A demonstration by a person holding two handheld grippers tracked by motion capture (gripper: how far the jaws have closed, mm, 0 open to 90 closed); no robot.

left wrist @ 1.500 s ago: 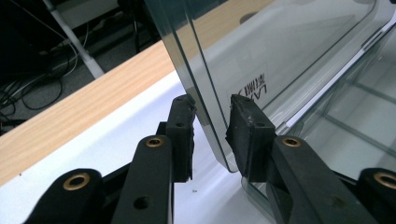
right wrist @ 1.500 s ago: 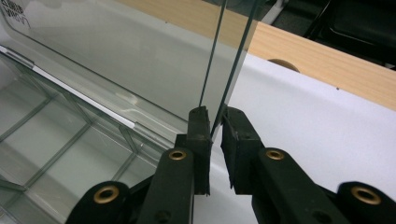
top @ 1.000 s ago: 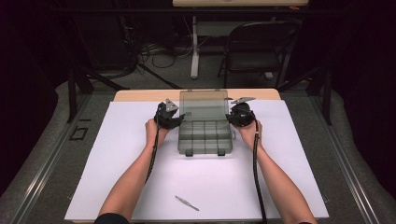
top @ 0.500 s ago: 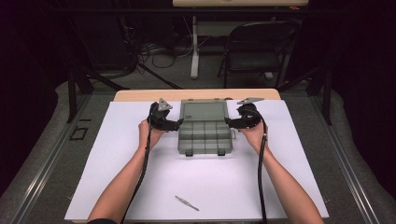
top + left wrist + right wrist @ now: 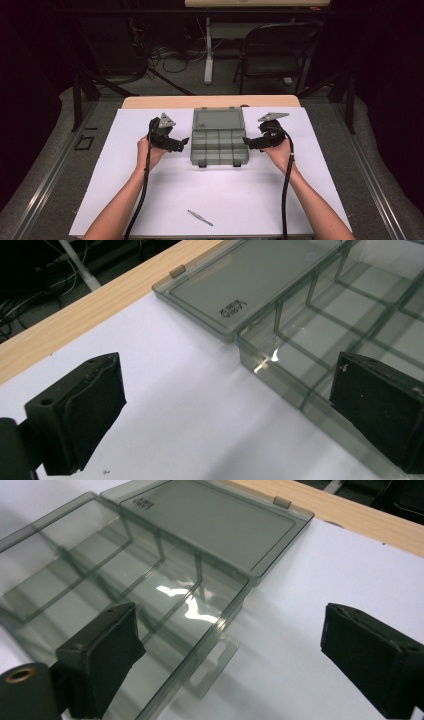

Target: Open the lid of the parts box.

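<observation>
A dark room lies behind the table [image 5: 150, 102], with a folding chair [image 5: 272, 55] and loose cables on the floor, and a white sheet [image 5: 220, 200] covers most of the wooden tabletop. In the middle of the sheet sits a smoky translucent compartment box [image 5: 219, 145], its lid [image 5: 218, 120] thrown back flat toward the far edge, the divided tray open to the ceiling. The left gripper [image 5: 181, 145] hangs just beside the box's left wall, held in the person's left hand [image 5: 150, 152]; its jaws have just been opening and now stand wide apart with nothing between them, the box's near corner [image 5: 300, 390] lying beside one pad. The right gripper [image 5: 248, 143] mirrors it at the box's right wall in the right hand [image 5: 280, 152], jaws likewise just opened and spread, one pad over the tray's edge, the other over bare paper, gripping nothing. Nearer the person, well apart from the box, a small pair of tweezers [image 5: 200, 217] lies on the sheet.
</observation>
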